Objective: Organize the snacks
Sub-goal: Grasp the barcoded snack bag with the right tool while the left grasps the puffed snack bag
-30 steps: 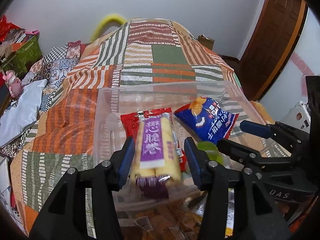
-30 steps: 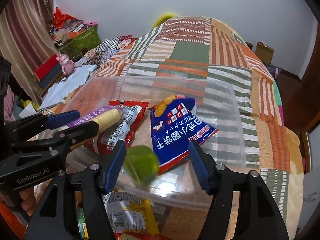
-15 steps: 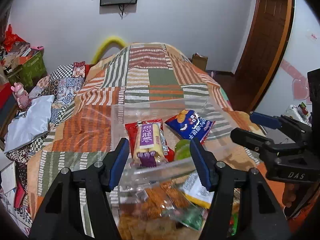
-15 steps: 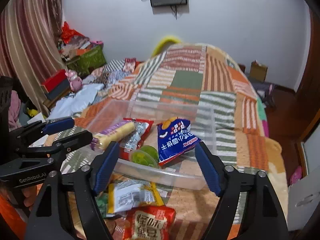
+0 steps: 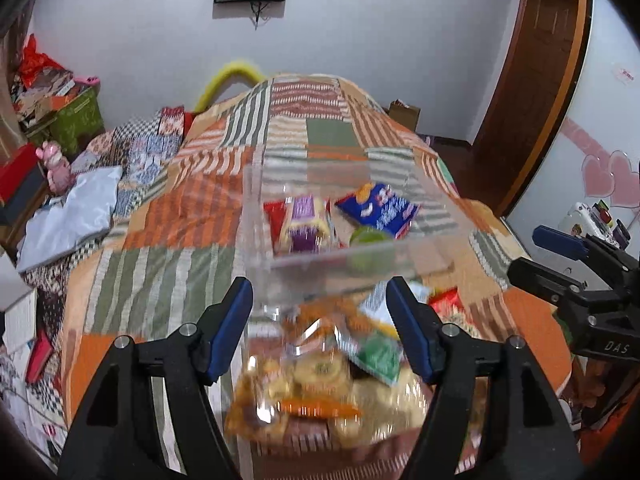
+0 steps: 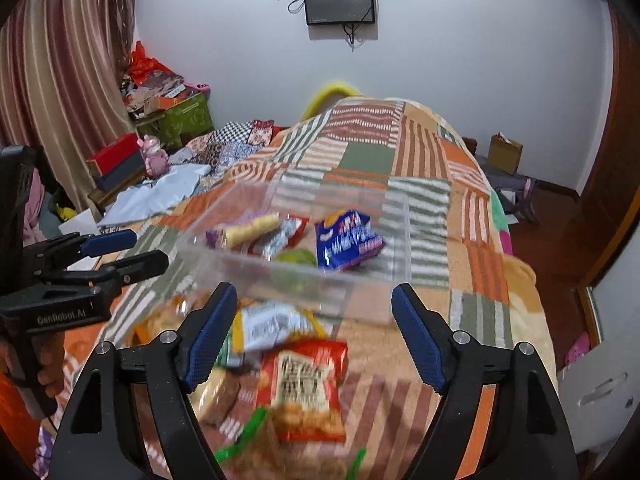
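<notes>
While the clear bin [image 5: 340, 256] sits ahead on the patchwork bedspread [image 5: 160, 272] with a few packets already inside, the loose snack pile [image 6: 280, 360] lies on the near side of it, directly under my two grippers. My right gripper [image 6: 314, 336] is spread wide and empty above the red packet [image 6: 306, 388], whose long axis runs away from me toward the bin, so I judge this hand the nearer one. My left gripper [image 5: 320, 330] is opening, nothing between its pads, over the orange packet [image 5: 288, 392].
</notes>
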`<state>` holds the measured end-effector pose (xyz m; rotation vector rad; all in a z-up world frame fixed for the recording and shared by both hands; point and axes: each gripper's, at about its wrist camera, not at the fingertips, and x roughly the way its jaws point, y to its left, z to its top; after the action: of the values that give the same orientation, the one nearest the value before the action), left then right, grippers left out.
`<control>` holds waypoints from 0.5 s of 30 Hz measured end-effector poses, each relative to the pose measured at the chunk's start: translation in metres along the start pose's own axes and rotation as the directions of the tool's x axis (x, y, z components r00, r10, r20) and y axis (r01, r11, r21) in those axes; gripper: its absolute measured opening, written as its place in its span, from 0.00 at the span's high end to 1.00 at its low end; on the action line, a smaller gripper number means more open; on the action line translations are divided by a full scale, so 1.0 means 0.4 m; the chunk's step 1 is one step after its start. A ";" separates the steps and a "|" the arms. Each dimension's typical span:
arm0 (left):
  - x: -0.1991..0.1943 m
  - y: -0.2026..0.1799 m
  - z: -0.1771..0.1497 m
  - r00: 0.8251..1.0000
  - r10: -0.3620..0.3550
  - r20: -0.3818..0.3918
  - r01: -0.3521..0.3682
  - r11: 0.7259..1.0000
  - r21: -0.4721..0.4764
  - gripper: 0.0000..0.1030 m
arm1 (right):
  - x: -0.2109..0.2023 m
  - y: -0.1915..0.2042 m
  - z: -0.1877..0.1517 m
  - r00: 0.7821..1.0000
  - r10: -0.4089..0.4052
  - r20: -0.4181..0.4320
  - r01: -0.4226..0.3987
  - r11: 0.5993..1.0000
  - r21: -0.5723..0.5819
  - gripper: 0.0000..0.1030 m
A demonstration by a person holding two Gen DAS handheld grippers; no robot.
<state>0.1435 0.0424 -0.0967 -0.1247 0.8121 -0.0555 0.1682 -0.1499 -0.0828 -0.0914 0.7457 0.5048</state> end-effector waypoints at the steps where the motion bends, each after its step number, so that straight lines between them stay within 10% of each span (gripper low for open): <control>1: -0.003 0.000 -0.014 1.000 0.000 -0.007 0.000 1.000 -0.001 0.33 | -0.005 0.000 -0.014 1.000 0.001 -0.005 -0.001 1.000 0.002 0.24; 15: -0.022 0.056 -0.204 0.993 0.072 -0.093 -0.071 0.997 0.007 0.29 | 0.018 0.004 -0.203 0.986 -0.012 -0.164 0.023 0.997 0.069 0.13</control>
<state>0.0782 0.0579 -0.1490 -0.0903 0.9085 0.0049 0.1210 -0.1664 -0.1472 -0.0743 0.9219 0.4575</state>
